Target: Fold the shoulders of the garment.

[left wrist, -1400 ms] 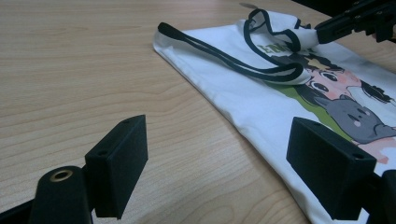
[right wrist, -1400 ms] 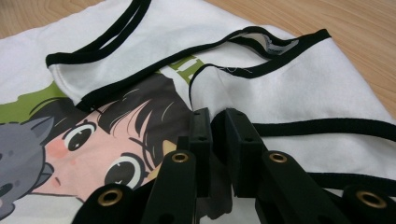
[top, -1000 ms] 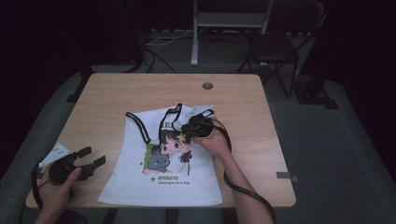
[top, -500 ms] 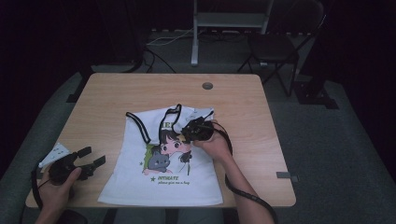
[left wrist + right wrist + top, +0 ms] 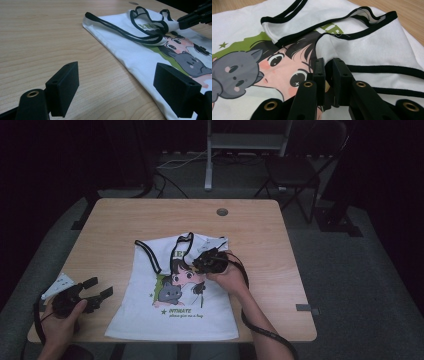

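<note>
Lying flat near the front middle of the wooden table (image 5: 125, 220): a white sleeveless top (image 5: 175, 315) with black trim and a cartoon print. Pinching a fold of that fabric beside the printed face: right gripper (image 5: 327, 65), jaws clenched on the cloth. Resting at the table's left front corner, well apart from the garment: left gripper (image 5: 116, 82), jaws spread wide, gripping nothing.
</note>
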### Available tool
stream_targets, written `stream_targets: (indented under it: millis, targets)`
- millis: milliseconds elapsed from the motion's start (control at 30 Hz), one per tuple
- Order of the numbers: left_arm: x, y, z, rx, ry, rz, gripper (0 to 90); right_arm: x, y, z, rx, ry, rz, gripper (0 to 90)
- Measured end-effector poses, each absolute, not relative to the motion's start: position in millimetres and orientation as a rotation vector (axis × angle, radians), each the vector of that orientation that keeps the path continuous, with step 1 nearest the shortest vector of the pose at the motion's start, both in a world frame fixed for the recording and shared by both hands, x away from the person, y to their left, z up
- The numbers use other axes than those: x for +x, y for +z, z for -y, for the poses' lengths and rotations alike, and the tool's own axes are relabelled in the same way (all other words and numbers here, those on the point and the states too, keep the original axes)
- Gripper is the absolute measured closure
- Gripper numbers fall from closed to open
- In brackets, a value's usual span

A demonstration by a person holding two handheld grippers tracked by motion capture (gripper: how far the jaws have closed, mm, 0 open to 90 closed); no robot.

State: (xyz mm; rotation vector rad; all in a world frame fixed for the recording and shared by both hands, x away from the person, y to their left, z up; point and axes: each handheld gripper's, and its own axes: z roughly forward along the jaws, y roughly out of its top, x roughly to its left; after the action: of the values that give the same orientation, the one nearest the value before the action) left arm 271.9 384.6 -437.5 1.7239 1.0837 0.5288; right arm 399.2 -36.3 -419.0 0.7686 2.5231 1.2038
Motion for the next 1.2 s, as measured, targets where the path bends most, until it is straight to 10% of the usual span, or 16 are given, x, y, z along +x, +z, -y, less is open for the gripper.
stream_targets:
  millis: [1200]
  targets:
    - [271.6,-437.5,-384.9,1.721,0.528,-1.086,20.1,380.3,-417.5,31.7,0.706,1.220,-2.537,80.9]
